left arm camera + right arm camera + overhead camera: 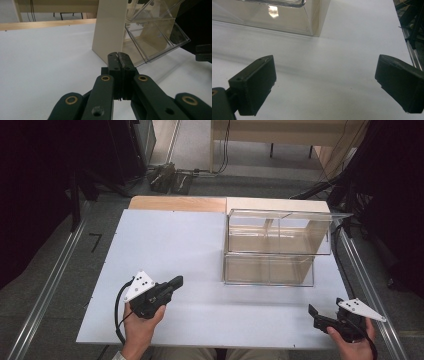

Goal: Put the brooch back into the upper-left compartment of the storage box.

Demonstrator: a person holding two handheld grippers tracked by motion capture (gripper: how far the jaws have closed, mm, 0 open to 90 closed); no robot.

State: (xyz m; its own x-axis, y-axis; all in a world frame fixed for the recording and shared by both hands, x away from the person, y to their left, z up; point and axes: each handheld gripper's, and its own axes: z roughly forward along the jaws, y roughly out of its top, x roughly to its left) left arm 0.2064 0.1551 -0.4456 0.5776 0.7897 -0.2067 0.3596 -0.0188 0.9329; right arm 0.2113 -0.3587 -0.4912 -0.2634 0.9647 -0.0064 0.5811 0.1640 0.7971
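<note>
Your left gripper (176, 281) sits near the front-left part of the white table (165, 245), held in your left hand (140, 322), and its jaws are pressed together with nothing between them; the left gripper view shows the two pads meeting along a thin seam. Your right gripper (313, 311) rests at the front-right corner of the table in your right hand (352, 342), and its jaws stand wide apart over bare tabletop, holding nothing.

Toward the back-right of the table stands a clear plastic two-tier bin (272, 247), its open fronts tilted toward you. The lower compartment (268, 270) and the upper compartment (277, 232) both look empty, though reflections in the plastic make the upper one harder to read. A cream-coloured panel (110, 27) forms the side of the bin facing your left gripper, and a strip of bare wood (175, 203) runs along the table's back edge to the left of the bin. Both grippers are well apart from the bin.
</note>
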